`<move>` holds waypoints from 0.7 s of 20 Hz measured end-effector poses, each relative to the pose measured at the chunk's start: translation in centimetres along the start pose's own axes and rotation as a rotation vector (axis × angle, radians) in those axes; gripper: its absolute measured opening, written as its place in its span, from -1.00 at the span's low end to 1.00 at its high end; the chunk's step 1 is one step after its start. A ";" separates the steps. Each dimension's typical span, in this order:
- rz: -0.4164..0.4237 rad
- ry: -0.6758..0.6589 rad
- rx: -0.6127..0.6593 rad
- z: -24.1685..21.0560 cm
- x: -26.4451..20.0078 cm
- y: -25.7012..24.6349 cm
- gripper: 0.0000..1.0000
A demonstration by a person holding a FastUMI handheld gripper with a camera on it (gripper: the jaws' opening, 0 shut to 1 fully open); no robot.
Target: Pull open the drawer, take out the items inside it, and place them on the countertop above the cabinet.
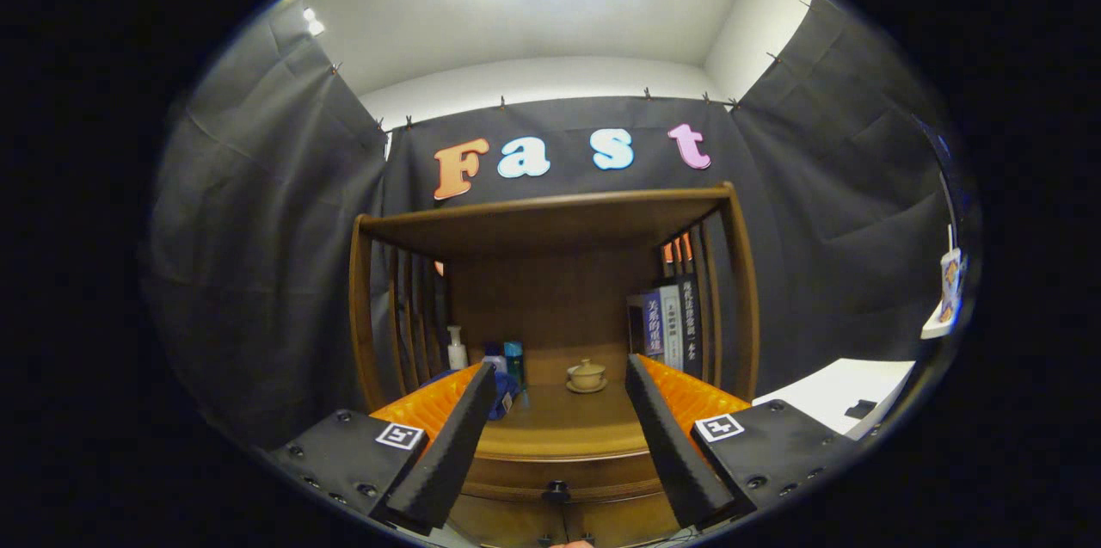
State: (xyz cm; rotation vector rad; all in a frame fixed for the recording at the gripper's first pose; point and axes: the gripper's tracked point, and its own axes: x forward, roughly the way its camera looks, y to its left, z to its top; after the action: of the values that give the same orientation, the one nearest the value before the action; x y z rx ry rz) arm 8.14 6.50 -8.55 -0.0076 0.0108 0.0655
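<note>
A wooden cabinet with a slatted shelf frame stands ahead of me. Its drawer front (pixel 593 472) with a small dark knob (pixel 556 491) sits closed, low between my fingers. The countertop (pixel 563 423) above it stretches beyond the fingertips. My gripper (pixel 559 380) is open, its fingers spread wide with nothing between them, held a short way in front of the drawer. The drawer's contents are hidden.
On the countertop stand a small lidded teacup on a saucer (pixel 587 375), a pump bottle (pixel 457 349), small blue bottles (pixel 513 359) and upright books (pixel 673 323) at the right. A shelf board (pixel 542 217) roofs the countertop. A white surface (pixel 839 393) lies to the right.
</note>
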 end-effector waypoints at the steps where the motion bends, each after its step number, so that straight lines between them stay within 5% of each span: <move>1: 0.009 0.034 0.009 -2.7 1.3 0.6 0.97; 8: -0.037 0.251 0.051 -20.4 6.8 -1.9 0.97; 14: -0.056 0.336 0.041 -27.4 7.0 -4.0 0.83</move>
State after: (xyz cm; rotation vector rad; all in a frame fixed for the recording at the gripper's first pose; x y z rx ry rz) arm 15.12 2.78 -35.96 0.0220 0.3473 0.0069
